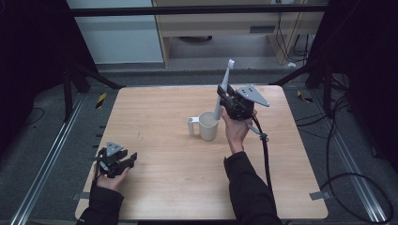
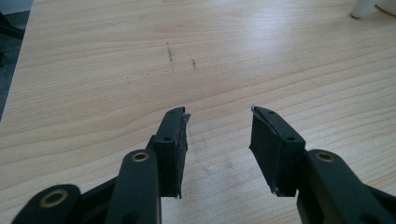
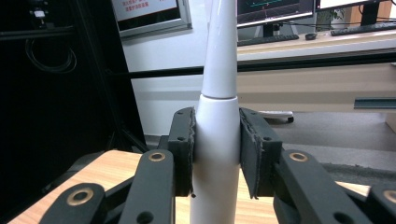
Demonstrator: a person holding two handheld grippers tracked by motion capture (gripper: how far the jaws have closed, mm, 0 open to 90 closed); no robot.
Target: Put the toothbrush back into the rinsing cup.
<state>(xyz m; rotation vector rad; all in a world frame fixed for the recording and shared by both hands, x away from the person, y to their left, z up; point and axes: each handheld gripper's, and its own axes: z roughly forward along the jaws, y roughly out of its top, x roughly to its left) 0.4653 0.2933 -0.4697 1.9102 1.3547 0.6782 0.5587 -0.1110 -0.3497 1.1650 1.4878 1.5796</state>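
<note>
Standing toothbrush (image 3: 217, 140) clamped between right tool (image 3: 215, 149) pads.

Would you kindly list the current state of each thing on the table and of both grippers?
White electric toothbrush: upright, slightly tilted, clamped at its handle, lower end at the mug's mouth.
White plastic mug: upright on the table, handle pointing left in the high view.
Right gripper: shut on the toothbrush, held above the mug.
Left gripper: open, nothing between its jaws, low over the wooden table.
</note>
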